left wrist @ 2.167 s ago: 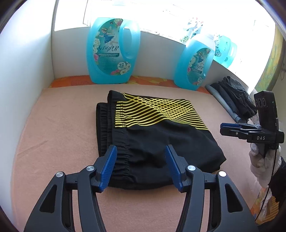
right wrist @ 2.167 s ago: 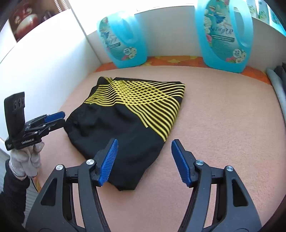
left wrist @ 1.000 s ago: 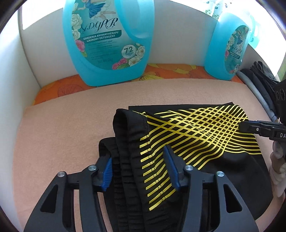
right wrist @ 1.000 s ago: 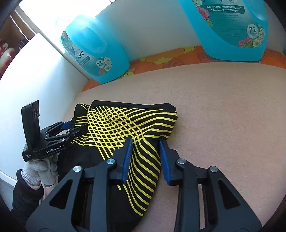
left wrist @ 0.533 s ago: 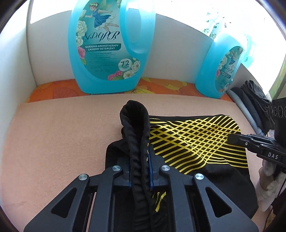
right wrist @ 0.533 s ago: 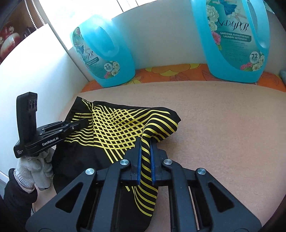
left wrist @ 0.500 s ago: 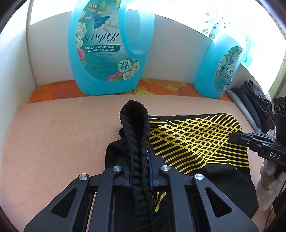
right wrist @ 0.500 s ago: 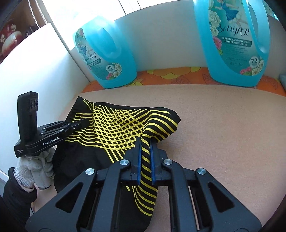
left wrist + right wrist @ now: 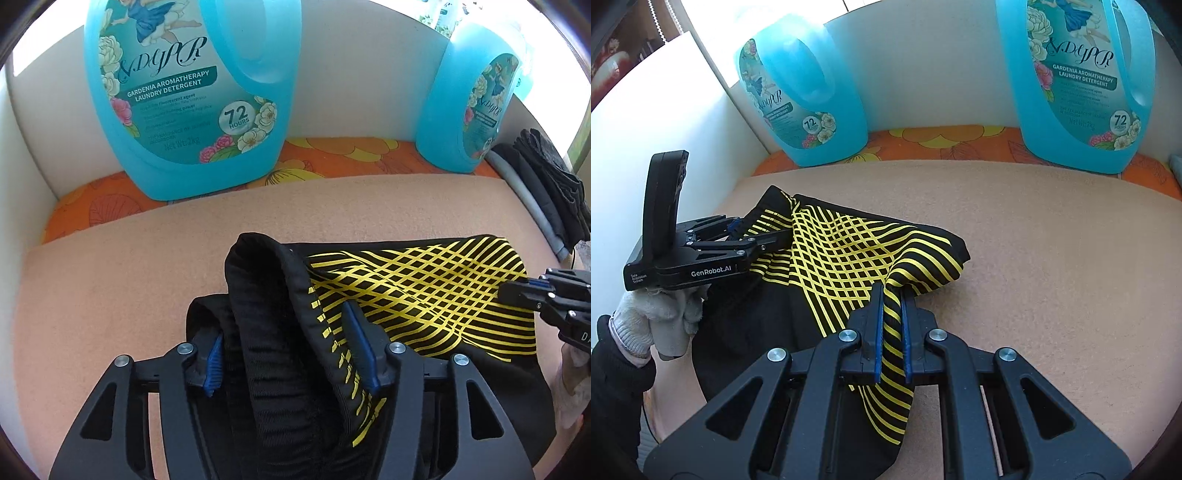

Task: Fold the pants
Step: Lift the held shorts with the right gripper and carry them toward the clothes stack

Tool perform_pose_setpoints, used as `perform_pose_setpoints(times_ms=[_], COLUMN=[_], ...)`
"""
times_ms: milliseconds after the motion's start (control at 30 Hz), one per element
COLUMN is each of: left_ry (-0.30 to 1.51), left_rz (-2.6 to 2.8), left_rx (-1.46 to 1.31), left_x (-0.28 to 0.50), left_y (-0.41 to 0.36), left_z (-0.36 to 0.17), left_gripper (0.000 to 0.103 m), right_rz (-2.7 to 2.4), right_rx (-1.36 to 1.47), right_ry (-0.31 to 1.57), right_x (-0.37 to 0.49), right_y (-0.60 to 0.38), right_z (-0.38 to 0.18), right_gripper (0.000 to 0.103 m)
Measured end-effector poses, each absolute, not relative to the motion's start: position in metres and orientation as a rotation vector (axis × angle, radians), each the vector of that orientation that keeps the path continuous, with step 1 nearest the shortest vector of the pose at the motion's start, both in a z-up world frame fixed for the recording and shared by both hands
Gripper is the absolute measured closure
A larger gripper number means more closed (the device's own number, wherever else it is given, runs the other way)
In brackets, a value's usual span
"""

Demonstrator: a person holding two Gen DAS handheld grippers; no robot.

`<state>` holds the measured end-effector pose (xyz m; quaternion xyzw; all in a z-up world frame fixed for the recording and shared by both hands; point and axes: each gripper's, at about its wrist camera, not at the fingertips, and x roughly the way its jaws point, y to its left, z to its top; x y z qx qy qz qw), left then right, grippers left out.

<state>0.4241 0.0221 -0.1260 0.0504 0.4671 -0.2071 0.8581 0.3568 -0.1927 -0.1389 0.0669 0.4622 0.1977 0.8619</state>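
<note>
Black pants (image 9: 424, 291) with yellow crossing stripes lie folded on the peach mat (image 9: 110, 280). My left gripper (image 9: 286, 354) is open, and the gathered elastic waistband (image 9: 258, 295) stands bunched between its blue pads. In the right wrist view the left gripper (image 9: 753, 236) sits at the pants' (image 9: 842, 258) left edge. My right gripper (image 9: 892, 332) is shut on the striped hem edge (image 9: 894, 314) and holds it slightly raised. It also shows in the left wrist view (image 9: 532, 291) at the pants' right side.
Two large blue detergent bottles (image 9: 188, 92) (image 9: 469, 107) stand at the back on an orange floral cloth (image 9: 332, 158). White walls (image 9: 665, 122) close the left and back. A pile of dark clothes (image 9: 546, 188) lies at the far right.
My left gripper has opened from its pinch on the waistband, which now stands loose between the pads. My right gripper stays shut on the hem. Both moved slightly forward.
</note>
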Motion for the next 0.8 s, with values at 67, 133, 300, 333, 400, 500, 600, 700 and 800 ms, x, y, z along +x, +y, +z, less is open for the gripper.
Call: perform_pose_setpoints(times_ms=[67, 133, 300, 333, 400, 500, 600, 700, 800], left_ry=[0.963, 0.960, 0.946, 0.937, 0.906, 0.866, 0.797, 0.749, 0.715], left_rz=[-0.453, -0.480, -0.478, -0.483, -0.497, -0.506, -0.514, -0.534, -0.539], left_rx=[0.115, 0.069, -0.008, -0.029, -0.051, -0.098, -0.072, -0.080, -0.071], left_x=[0.425, 0.425, 0.420, 0.416, 0.408, 0.394, 0.371, 0.355, 0.344], left_y=[0.019, 0.021, 0.030, 0.033, 0.037, 0.045, 0.045, 0.043, 0.041], left_z=[-0.126, -0.127, -0.124, -0.121, -0.114, -0.102, -0.083, -0.066, -0.052], left_gripper=[0.068, 0.085, 0.091, 0.092, 0.092, 0.093, 0.094, 0.094, 0.094], right_rz=[0.413, 0.413, 0.399, 0.398, 0.401, 0.398, 0.387, 0.392, 0.384], right_rx=[0.140, 0.147, 0.138, 0.131, 0.109, 0.053, 0.017, -0.013, -0.041], right_ry=[0.974, 0.974, 0.934, 0.921, 0.889, 0.831, 0.757, 0.715, 0.681], right_x=[0.358, 0.358, 0.352, 0.348, 0.341, 0.326, 0.310, 0.295, 0.280], right_y=[-0.193, -0.194, -0.195, -0.196, -0.196, -0.194, -0.195, -0.195, -0.195], right_z=[-0.143, -0.146, -0.138, -0.133, -0.122, -0.102, -0.076, -0.049, -0.030], right_gripper=[0.094, 0.094, 0.094, 0.094, 0.094, 0.094, 0.098, 0.098, 0.099])
